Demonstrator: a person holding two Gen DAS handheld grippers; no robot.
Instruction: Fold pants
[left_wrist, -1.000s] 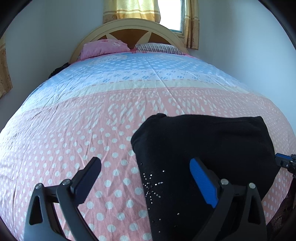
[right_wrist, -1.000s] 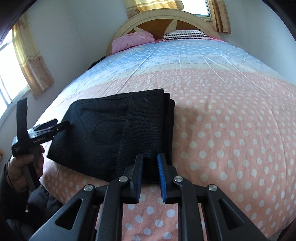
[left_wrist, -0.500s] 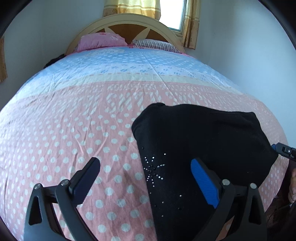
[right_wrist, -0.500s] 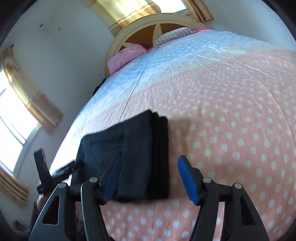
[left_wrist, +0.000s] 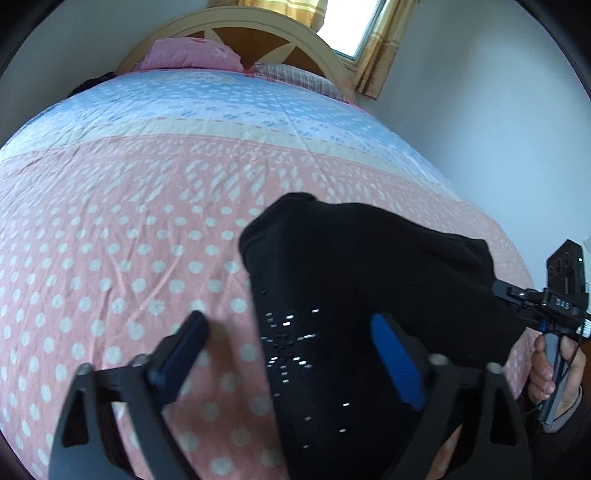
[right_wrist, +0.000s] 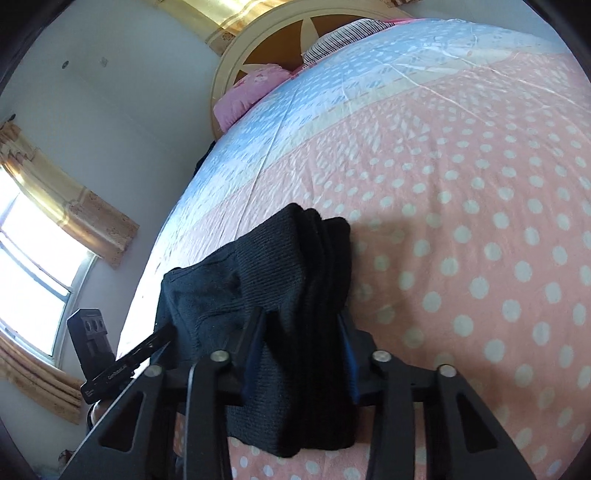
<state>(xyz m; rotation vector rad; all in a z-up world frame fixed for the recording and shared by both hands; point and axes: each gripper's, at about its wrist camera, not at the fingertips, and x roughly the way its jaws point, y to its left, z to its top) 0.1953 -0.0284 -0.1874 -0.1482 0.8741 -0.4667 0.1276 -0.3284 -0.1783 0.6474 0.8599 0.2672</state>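
Squeezing the folded pants (right_wrist: 295, 295) low in the frame, your right gripper (right_wrist: 301, 354) had just closed on their thick end; your left gripper (left_wrist: 291, 354) was closing, still wide.

Both fisheye views sit low and close over the near end of a bed covered in a pink, white-dotted and pale blue quilt (left_wrist: 122, 206), each tilted down along its own gripper's fingers toward the arched cream wooden headboard (left_wrist: 236, 27) at the far end. The left wrist view looks from the left edge of the folded black knit pants (left_wrist: 351, 266); the right wrist view, rolled to one side, looks from their right edge. They share pants, quilt, headboard and both pillows, and each catches the other gripper at its border.
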